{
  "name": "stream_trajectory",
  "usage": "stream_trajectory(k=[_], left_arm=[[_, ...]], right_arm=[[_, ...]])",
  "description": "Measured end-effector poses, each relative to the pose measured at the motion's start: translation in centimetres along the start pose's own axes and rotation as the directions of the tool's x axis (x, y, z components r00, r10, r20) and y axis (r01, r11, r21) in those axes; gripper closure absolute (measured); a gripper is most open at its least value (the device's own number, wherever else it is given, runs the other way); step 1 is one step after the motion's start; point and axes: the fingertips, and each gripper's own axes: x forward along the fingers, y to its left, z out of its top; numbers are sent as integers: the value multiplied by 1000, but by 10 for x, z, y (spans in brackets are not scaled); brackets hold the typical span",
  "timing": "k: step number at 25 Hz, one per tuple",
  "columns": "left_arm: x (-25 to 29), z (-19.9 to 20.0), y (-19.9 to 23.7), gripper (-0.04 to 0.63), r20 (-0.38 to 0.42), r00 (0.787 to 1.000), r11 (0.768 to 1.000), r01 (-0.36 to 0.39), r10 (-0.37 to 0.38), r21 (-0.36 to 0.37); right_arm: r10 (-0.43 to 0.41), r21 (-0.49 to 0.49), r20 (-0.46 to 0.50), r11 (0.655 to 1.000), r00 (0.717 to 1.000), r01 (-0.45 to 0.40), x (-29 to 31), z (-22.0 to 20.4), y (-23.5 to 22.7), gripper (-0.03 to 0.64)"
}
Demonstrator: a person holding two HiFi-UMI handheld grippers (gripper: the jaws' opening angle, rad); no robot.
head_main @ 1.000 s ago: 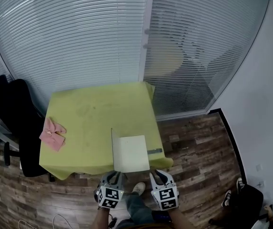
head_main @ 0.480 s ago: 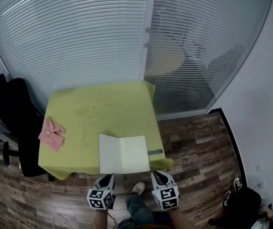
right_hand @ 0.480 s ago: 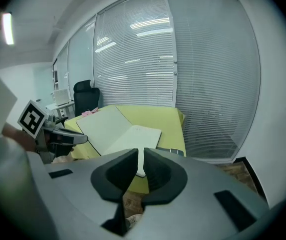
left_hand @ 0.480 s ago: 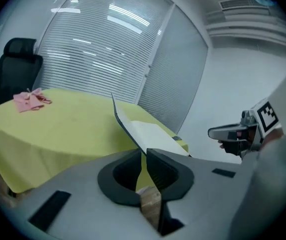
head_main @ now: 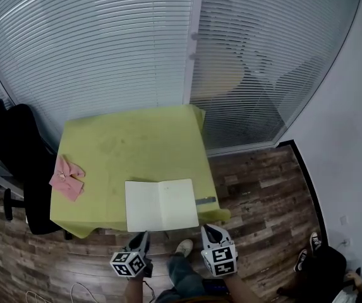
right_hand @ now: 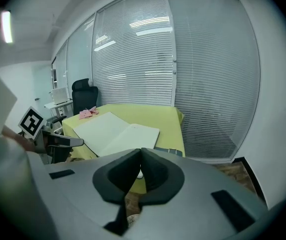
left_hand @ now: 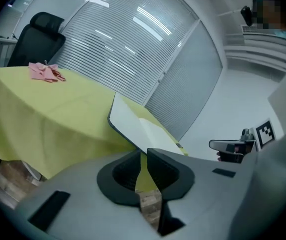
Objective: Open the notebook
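Holding both grippers just off the near edge of the yellow-green table (head_main: pixel 136 141), we face the notebook (head_main: pixel 162 204), which lies open and flat at that edge, pages up. Our left gripper (head_main: pixel 141 237) shows a narrow slit between its jaws, with nothing in it. Our right gripper (head_main: pixel 207 230) has its jaws pressed together, empty. A pink cloth (head_main: pixel 67 177) sits at the table's left side.

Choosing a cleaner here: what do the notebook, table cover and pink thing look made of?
The notebook looks like paper: matte off-white pages lying flat; a thin dark edge hints at a card or plastic cover. The table cover is likely fabric: matte yellow-green, hanging over the edges in soft folds. The pink thing is probably soft cloth, crumpled; too small to tell more.
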Motion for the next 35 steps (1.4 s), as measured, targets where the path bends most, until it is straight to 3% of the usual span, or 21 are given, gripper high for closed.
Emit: stream_trajectory(k=[4,10,16,17,18,19,21,23,28,35], left_arm=[[2,-6,7,534,3,1000,998,-6,7,-57],[9,-19,21,509,-63,996,983,-80,70,-164],[10,-23,25,491,-109,986,977,-139,123,-160],[10,-25,27,472,-123,982,976,-159,141,-149],[9,-26,29,388,-133,978,974,-176,158,-141],[8,-27,30,358,-136,976,972,-189,171,-140],[1,-24,32,358,-120,974,969,-207,191,-134],[-8,-16,29,359,-90,975,974,-211,204,-87],[-29,21,2,408,-6,981,974,-190,192,124],[-47,81,-66,462,132,990,947,-96,58,306]], right_arm=[[-2,7,10,1000,1000,2,2,3,0,603],[-8,-5,16,1000,1000,8,2,7,-1,603],[-21,-1,28,1000,999,21,-4,8,-1,603],[-23,8,34,1000,999,23,-5,8,-1,603],[-25,14,40,1000,999,24,-7,9,0,603],[-28,13,45,1000,999,27,-8,10,0,603],[-34,-3,53,999,998,34,-11,12,1,603],[-39,-16,65,999,997,40,-15,15,3,603],[-42,-9,117,999,992,44,-28,33,13,603],[-56,-2,226,998,973,58,-50,62,26,603]])
